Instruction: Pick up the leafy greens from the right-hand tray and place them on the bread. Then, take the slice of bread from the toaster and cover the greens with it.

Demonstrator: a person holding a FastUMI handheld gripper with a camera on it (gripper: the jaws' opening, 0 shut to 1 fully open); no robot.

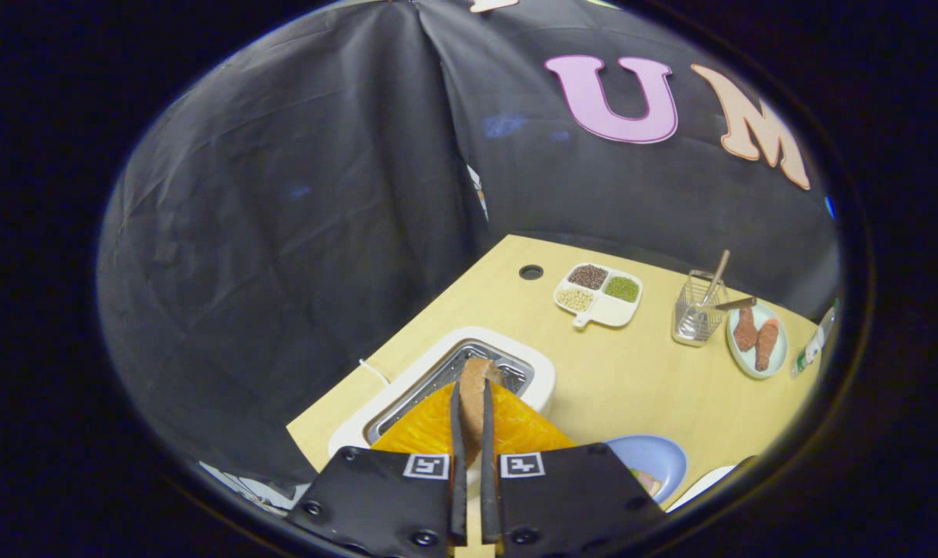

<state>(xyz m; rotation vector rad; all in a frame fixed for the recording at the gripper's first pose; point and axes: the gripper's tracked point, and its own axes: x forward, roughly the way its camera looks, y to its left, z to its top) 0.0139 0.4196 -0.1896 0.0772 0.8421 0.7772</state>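
My gripper (pixel 471 397) is shut on a slice of bread (pixel 474 370), held edge-on between both fingers with its brown crust showing. The slice hangs just above the white toaster (pixel 537 373), whose metal slot lies open right beyond the fingertips. To the right of the fingers sits a light blue plate (pixel 659 457); something pale and green shows at its near edge, mostly hidden by the gripper body. A white tray's rim (pixel 701 484) peeks out further right.
On the wooden table (pixel 632 380) stand a divided white dish of beans (pixel 599 295), a wire basket with utensils (pixel 698 311) and a plate with reddish meat pieces (pixel 757 341). A bottle (pixel 814 345) stands at the far right edge. The table's left edge runs beside the toaster.
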